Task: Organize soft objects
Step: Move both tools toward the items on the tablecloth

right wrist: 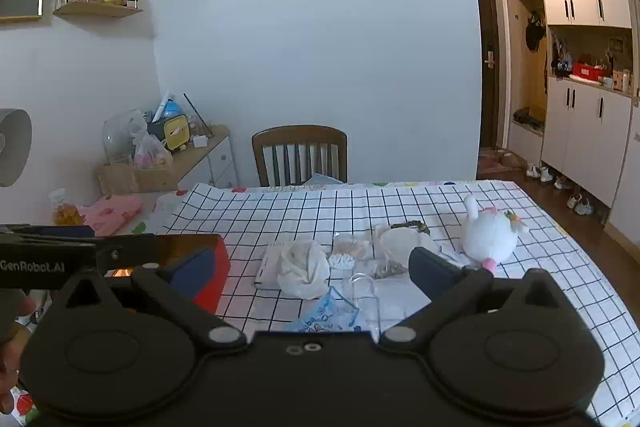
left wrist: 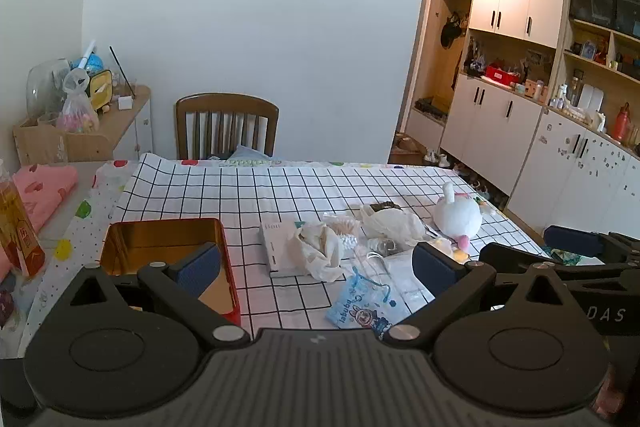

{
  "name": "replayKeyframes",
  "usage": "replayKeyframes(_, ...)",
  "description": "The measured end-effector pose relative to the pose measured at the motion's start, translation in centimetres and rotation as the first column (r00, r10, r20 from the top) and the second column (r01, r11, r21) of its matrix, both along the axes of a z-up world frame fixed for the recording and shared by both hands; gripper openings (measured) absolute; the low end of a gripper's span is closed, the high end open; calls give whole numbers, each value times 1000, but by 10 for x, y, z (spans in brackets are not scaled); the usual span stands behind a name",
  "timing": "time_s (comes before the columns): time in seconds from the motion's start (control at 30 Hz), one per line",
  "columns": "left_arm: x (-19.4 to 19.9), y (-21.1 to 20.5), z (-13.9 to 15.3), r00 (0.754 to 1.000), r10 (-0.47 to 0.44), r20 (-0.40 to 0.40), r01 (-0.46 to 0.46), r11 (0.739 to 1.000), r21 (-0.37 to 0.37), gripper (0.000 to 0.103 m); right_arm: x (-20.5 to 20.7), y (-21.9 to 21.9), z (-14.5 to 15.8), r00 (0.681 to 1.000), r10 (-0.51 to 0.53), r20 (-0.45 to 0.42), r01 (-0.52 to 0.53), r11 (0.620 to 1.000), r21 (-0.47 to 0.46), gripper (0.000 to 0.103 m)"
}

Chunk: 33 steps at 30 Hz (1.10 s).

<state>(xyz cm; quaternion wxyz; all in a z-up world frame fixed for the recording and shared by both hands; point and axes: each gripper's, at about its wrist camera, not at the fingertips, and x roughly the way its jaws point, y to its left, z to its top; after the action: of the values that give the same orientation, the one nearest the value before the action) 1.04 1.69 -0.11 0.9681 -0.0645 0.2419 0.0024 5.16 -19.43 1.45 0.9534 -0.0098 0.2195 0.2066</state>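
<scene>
A white plush toy lies at the right of the checked tablecloth; it also shows in the right wrist view. A crumpled white cloth bag lies mid-table, with another pale bag behind it. A blue printed pouch lies nearest. An open red tin with a gold inside stands at the left. My left gripper is open and empty above the table's near edge. My right gripper is open and empty beside it.
A white booklet, cotton swabs and clear plastic wrappers lie among the soft things. A wooden chair stands behind the table. A folded pink cloth and a bottle sit at the left. Cabinets line the right wall.
</scene>
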Motion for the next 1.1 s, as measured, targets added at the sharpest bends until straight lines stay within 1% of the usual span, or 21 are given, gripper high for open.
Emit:
replayKeyframes(0.27,4,1,2,1000,-5,-9,5,1000,12,103,4,2,0,1000,-14,-7,14,1000,9,103)
replayKeyframes(0.43,4,3,4,1000,-1,-10,1,1000,14,103,8,2,-1,999,-10,-30,11,1000,15,103)
replayKeyframes(0.87,4,5,6,999,26,-21,-26,1000,13,103,13,4,-1,999,12,-34,-12,1000,7,103)
replayKeyframes(1.1,5,4,7,999,32,-22,-32,999,10,103,17,2,-2,999,2,-36,-2,1000,6,103)
